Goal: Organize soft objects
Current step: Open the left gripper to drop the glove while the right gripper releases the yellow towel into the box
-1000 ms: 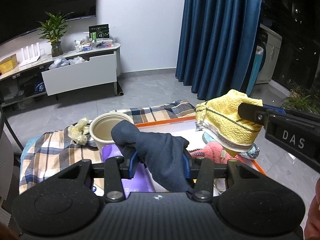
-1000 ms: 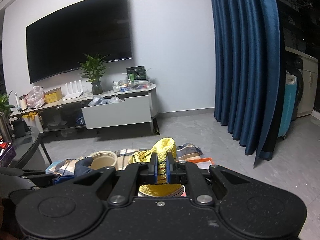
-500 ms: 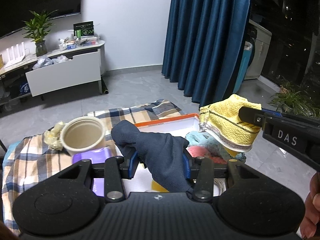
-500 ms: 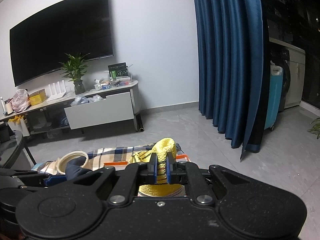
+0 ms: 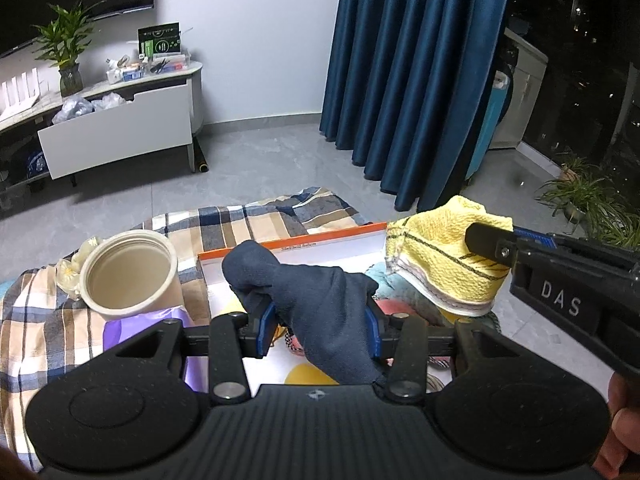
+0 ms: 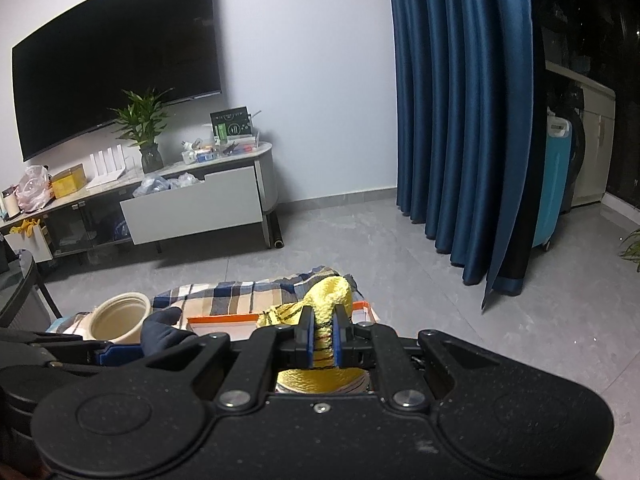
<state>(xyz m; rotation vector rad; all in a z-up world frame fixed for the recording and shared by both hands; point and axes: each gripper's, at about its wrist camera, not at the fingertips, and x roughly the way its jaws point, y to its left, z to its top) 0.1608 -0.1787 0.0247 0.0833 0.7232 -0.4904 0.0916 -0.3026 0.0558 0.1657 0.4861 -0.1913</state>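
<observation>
Navy cloth (image 5: 320, 304) over box (image 5: 296, 246) contents

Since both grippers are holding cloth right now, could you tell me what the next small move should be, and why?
Probably lower the left gripper toward the orange-rimmed box and let go of the dark blue cloth. It is clamped and hangs above the box, where other soft items already lie. The right gripper grips the yellow cloth close beside it, so move one at a time.

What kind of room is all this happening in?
Most likely a home living room: a big wall-mounted television hangs above a low media cabinet with a potted plant, and long blue curtains cover a balcony side.
</observation>
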